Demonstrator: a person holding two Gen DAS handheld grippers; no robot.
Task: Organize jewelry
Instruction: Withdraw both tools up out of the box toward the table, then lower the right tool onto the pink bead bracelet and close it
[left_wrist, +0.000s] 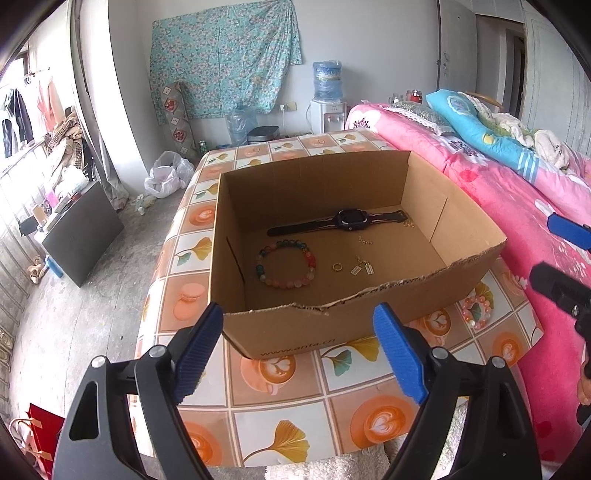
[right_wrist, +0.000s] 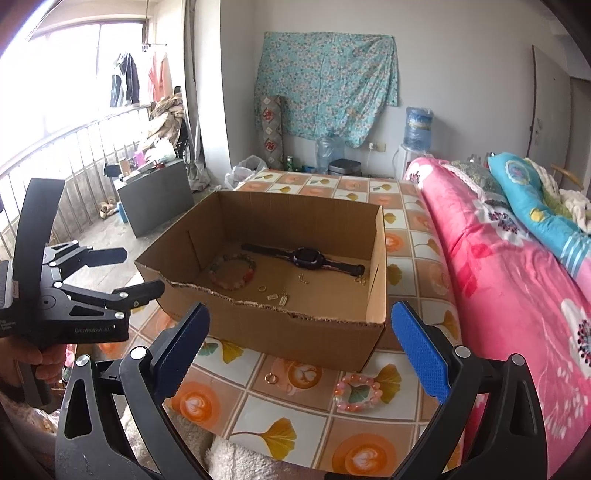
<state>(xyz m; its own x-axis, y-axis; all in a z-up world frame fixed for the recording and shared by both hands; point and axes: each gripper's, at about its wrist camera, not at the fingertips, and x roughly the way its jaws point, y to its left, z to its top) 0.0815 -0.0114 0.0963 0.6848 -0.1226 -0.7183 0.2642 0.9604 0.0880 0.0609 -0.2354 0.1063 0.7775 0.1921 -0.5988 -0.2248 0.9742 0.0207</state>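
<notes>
The cardboard box (right_wrist: 295, 325) sits on the table with the patterned cloth (right_wrist: 266, 402), and most of my jewelry already lies on its floor: the black watch (right_wrist: 306, 256) stretched along the far side, the multicoloured bead bracelet (right_wrist: 232, 273) at the near left, a small gold ring (right_wrist: 262, 288) just right of it, then a pair of little tag earrings (right_wrist: 277, 297), with a short bit of gold chain (right_wrist: 303, 279) farther back and another gold piece (right_wrist: 360, 280) by the watch strap's right end. I judge the sorting well along but not finished, because two pieces remain outside, on the cloth just in front of the box's near wall: a pink bead bracelet (right_wrist: 356, 393) toward the right and a gold hoop (right_wrist: 271, 377) to its left, apart from each other. My right tongs (right_wrist: 301, 360) stand wide with nothing between the blue pads, hanging above the cloth with both stray pieces in the gap ahead of them. My left tongs (left_wrist: 301, 350) are wide too and hold nothing, pointing over the near wall of the box; from there only part of the pink bracelet shows past the box's near right corner. So what is left, as I see it, is to lift the bracelet and the hoop in turn and set them inside. Beyond the table lie the pink quilt (right_wrist: 517, 295) on the right and the bare floor on the left.
</notes>
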